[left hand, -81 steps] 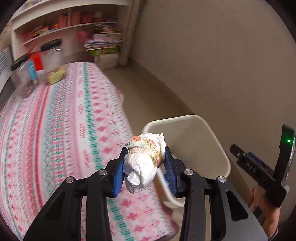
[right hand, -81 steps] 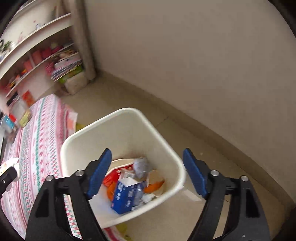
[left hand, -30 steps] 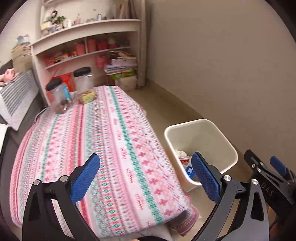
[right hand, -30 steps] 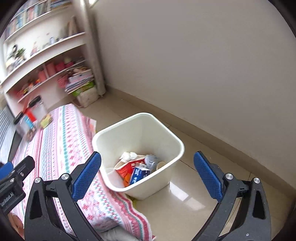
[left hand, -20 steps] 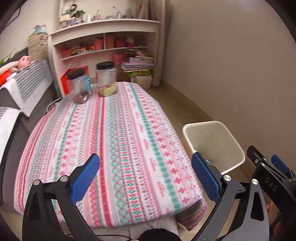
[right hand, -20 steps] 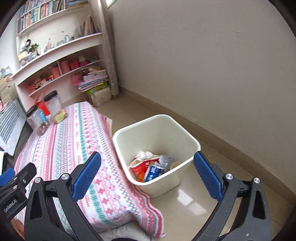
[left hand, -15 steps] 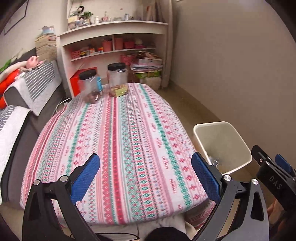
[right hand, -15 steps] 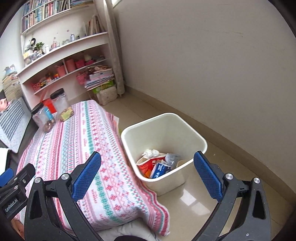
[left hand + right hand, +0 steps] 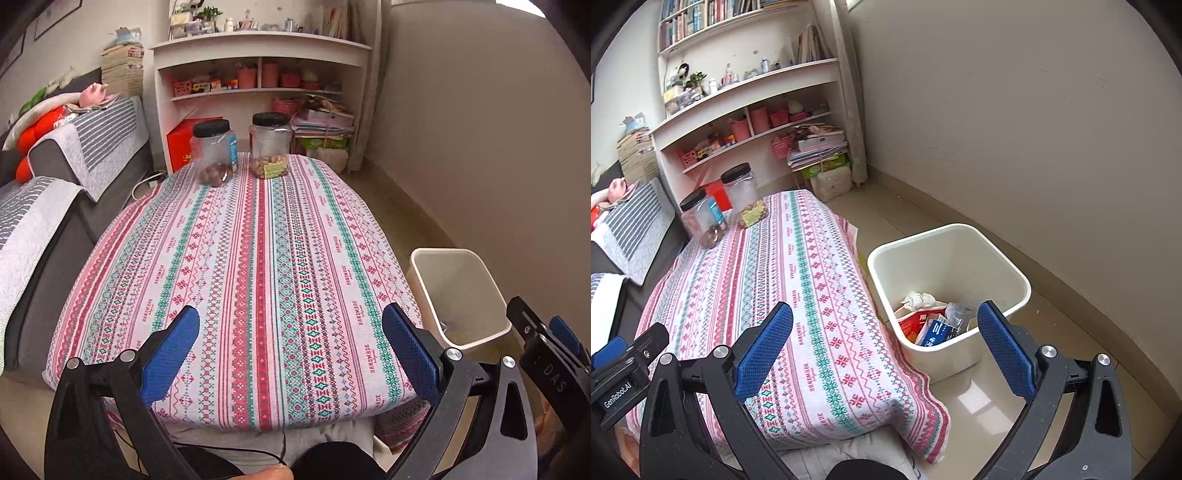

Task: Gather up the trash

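Hovering L gripper (image 9: 290,354) over striped tablecloth (image 9: 258,258), fingers spread wide, gripping nothing. Hovering R gripper (image 9: 884,350) near table's edge, likewise wide apart & empty. Sitting on floor just beside table: white bin (image 9: 1015,273), holding crumpled tissue (image 9: 916,300), prob. cartons & wrappers.
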`<state>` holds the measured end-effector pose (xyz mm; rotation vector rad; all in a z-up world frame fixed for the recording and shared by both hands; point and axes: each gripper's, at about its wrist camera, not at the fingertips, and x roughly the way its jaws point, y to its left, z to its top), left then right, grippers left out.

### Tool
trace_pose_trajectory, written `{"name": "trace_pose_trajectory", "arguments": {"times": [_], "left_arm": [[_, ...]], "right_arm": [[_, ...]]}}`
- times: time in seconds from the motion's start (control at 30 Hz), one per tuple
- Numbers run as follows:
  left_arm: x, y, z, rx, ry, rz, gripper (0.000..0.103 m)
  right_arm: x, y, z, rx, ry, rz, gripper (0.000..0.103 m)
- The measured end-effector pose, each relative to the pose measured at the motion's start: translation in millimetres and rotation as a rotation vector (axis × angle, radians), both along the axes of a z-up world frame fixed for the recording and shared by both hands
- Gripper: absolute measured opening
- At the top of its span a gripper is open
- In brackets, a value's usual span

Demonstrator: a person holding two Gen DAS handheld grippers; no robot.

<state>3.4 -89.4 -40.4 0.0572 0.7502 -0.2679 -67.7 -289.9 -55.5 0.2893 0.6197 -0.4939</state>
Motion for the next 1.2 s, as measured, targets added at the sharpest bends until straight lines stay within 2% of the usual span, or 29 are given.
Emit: {"name": "trace_pose_trajectory", "arguments": {"times": [0.47,1.2], "left_arm": [[-0.4,9.9,4.7,-0.009,-0.017,0.042,0.096],[2.6,21.3,-5.3,-0.004,-0.007,0.085,0.096]], "right_arm": [[2.3,12.0,6.8,-0.009,-0.007,0.040,0.096],[13.2,30.1,4.1,-0.007,-0.001,0.088,0.096]]}}
